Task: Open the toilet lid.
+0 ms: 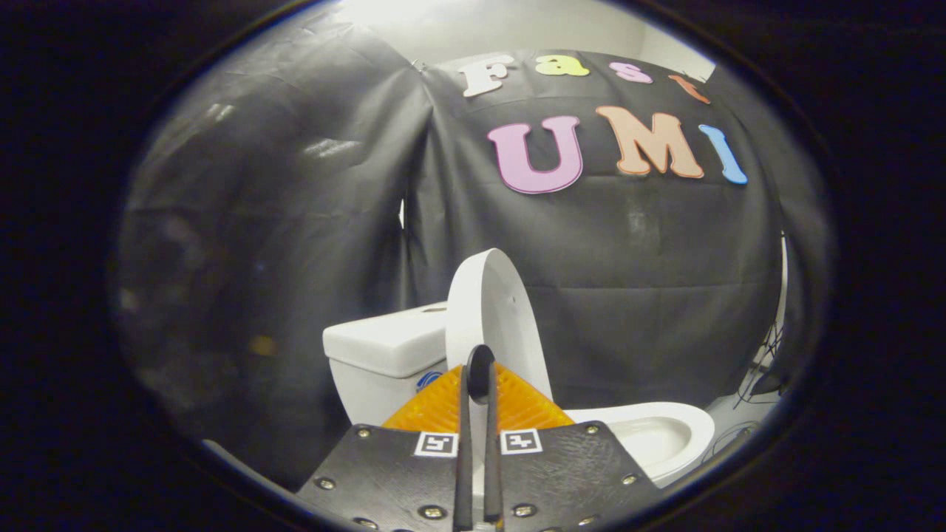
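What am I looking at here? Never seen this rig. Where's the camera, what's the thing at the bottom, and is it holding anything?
There is no robot arm. A person carries a hand-held gripper with two fingers, and a fisheye camera rides on it, looking forward along those fingers. That is why the picture is round and the fingers rise from the bottom of it.

Just ahead stands a white toilet. Its lid is raised, nearly upright, in front of the tank, and the open bowl lies beside it. Black cloth behind is the booth's wall.

The fingers stand close together with only a narrow slit between them, and their tips overlap the lid's lower edge. Whether they pinch the lid or just sit before it, I cannot tell.
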`<state>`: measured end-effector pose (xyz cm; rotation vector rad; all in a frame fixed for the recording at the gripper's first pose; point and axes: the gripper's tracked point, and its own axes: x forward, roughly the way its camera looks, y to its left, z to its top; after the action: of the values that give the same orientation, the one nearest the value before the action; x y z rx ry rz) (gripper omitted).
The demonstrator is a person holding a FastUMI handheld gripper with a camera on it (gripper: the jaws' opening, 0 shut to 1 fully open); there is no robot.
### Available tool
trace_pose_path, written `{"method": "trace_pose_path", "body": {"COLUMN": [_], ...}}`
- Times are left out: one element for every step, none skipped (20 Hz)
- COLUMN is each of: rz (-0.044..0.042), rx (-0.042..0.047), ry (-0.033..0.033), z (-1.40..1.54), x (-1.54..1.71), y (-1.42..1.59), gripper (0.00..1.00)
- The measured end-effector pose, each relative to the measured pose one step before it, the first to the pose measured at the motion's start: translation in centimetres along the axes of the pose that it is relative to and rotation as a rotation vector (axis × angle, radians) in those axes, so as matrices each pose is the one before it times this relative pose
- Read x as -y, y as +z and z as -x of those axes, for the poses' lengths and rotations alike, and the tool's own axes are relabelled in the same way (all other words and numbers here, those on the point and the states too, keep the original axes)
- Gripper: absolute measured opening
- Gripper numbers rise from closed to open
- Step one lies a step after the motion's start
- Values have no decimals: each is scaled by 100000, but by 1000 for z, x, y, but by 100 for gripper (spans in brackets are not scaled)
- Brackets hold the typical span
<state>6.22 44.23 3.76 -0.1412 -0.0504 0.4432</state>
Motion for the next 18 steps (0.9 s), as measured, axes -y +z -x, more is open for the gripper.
{"method": "trace_pose_path", "body": {"rz": [46, -1197, -1482, -508, 1136, 1440, 1865, 1141, 784, 452, 197, 212, -23, -36, -392, -523, -1115, -1055], "rx": [-869, -775, -1413, -1251, -1083, -403, 102, 371, 514, 345, 220, -76, 166, 468, 289, 4, -525, -782], "ry": [1776, 1181, 1165, 442, -106, 723, -48, 664, 578, 841, 148, -565, -35, -604, -207, -638, 189, -175], "z": [39, -3, -67, 70, 176, 75, 124, 47, 53, 273, 64, 210, 178, 5, 195, 54, 169, 11], "x": [-94, 106, -47, -57, -9, -267, -69, -186, -138, -23, -120, 136, 149, 192, 212, 258, 142, 368], "y": [-253, -210, -399, -472, -299, -212, -8, 145, 101, 43, 96, 96, 105, 193, 304, 105, 6, -49], "gripper": [7, 8, 9, 11, 12, 12, 11, 11, 12, 12, 12, 13, 13, 17, 17, 22, 26, 31]}}
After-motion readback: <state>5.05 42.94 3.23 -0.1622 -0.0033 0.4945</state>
